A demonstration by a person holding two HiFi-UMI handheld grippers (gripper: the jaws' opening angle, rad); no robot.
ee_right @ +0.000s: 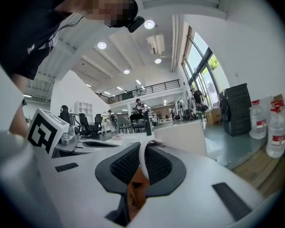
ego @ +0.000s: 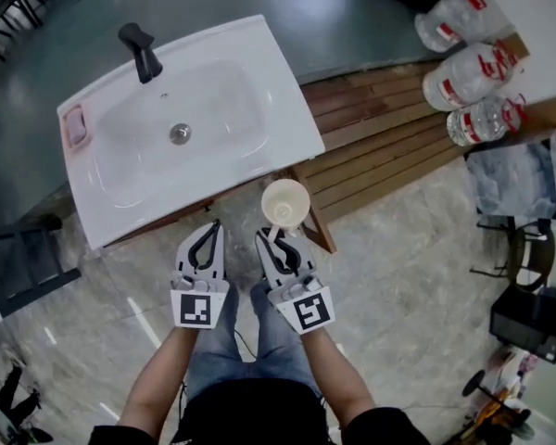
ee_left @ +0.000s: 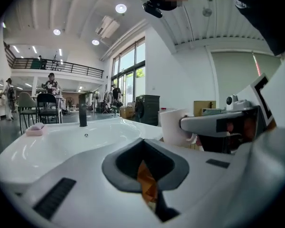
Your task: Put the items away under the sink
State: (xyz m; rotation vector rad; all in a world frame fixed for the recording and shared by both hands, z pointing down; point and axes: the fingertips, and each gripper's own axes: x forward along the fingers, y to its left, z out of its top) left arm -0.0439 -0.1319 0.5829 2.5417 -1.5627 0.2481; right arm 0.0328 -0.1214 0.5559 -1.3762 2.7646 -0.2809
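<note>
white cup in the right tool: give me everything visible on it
The white cup is plain, smooth, ceramic-looking, upright with its mouth up and apparently empty. The right tool is shut on its thin loop handle, holding it in the air just off the near right corner of the sink. Nothing else touches it.

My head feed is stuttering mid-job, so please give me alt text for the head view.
Seen from above, the right gripper holds a white cup by its handle, just off the near edge of a white sink with a black faucet. The left gripper is beside it, shut and empty. Three water bottles sit on wooden decking at upper right.
</note>
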